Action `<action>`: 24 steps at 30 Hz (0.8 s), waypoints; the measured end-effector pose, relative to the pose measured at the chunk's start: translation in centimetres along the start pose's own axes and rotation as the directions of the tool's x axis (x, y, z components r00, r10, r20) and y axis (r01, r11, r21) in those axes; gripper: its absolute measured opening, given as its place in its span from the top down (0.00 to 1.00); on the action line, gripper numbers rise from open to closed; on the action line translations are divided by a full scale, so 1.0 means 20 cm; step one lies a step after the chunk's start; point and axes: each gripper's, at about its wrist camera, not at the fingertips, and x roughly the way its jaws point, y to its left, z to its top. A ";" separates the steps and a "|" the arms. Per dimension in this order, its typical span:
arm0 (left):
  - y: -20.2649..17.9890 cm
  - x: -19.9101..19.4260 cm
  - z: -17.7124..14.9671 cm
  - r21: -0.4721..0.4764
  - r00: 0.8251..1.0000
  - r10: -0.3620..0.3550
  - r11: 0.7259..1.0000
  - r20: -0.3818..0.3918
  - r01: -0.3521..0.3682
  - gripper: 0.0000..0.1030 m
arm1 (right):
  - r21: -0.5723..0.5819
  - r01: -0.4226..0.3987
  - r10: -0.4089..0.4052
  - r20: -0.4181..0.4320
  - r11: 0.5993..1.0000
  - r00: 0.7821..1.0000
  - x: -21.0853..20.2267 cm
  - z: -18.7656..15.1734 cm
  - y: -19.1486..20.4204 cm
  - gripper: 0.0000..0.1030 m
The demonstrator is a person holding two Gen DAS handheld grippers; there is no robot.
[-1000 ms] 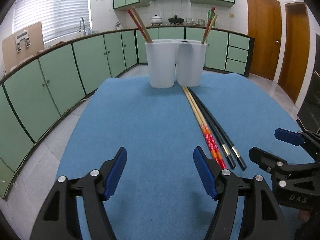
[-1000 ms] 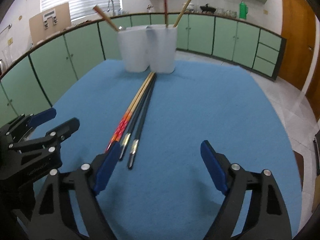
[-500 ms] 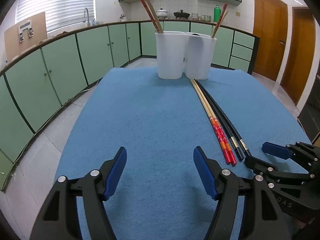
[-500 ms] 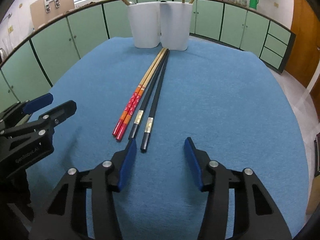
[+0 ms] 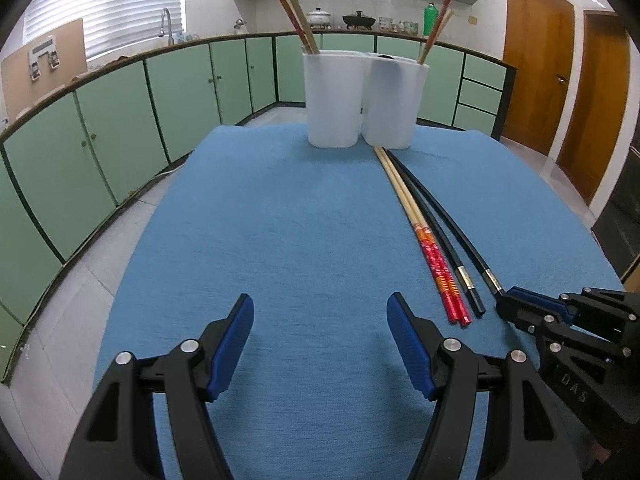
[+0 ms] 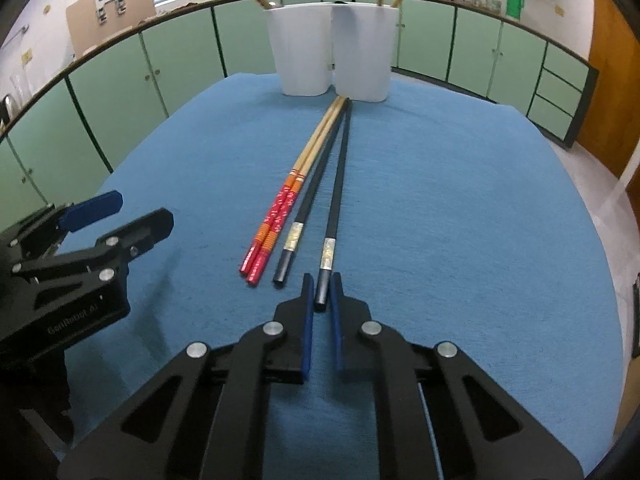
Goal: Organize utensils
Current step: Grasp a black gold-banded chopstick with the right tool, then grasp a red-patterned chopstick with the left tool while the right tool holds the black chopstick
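Two white holders (image 5: 332,96) (image 5: 394,104) stand at the far end of the blue cloth (image 5: 260,220), each with chopsticks leaning in it. On the cloth lie a red-ended bamboo pair (image 6: 280,216) and two black chopsticks side by side. My right gripper (image 6: 322,282) is shut on the near end of the right-hand black chopstick (image 6: 338,184), which lies flat on the cloth. The other black chopstick (image 6: 310,192) rests free just to its left. My left gripper (image 5: 319,312) hovers open over bare cloth left of the chopsticks, with nothing between its fingers.
Green kitchen cabinets (image 5: 120,120) curve around the left and back of the table. Two wooden doors (image 5: 560,80) stand at the right. The left gripper (image 6: 138,212) shows at the left of the right wrist view, apart from the chopsticks.
The right gripper's jaws went from wide open to shut, moving forward onto the end of the right-hand black chopstick. The left gripper stayed open and nearly still.
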 end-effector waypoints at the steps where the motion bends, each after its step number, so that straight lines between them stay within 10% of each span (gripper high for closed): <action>1: -0.01 0.00 0.00 -0.003 1.000 -0.009 1.000 -0.002 0.009 0.34 | 0.006 0.003 -0.003 0.001 1.000 1.000 0.00 0.00 -0.01 0.94; 24: -0.24 0.12 0.02 0.055 0.991 -0.081 0.995 -0.110 0.088 0.34 | 0.107 0.067 -0.069 0.015 0.992 0.998 -0.02 -0.01 -0.29 0.94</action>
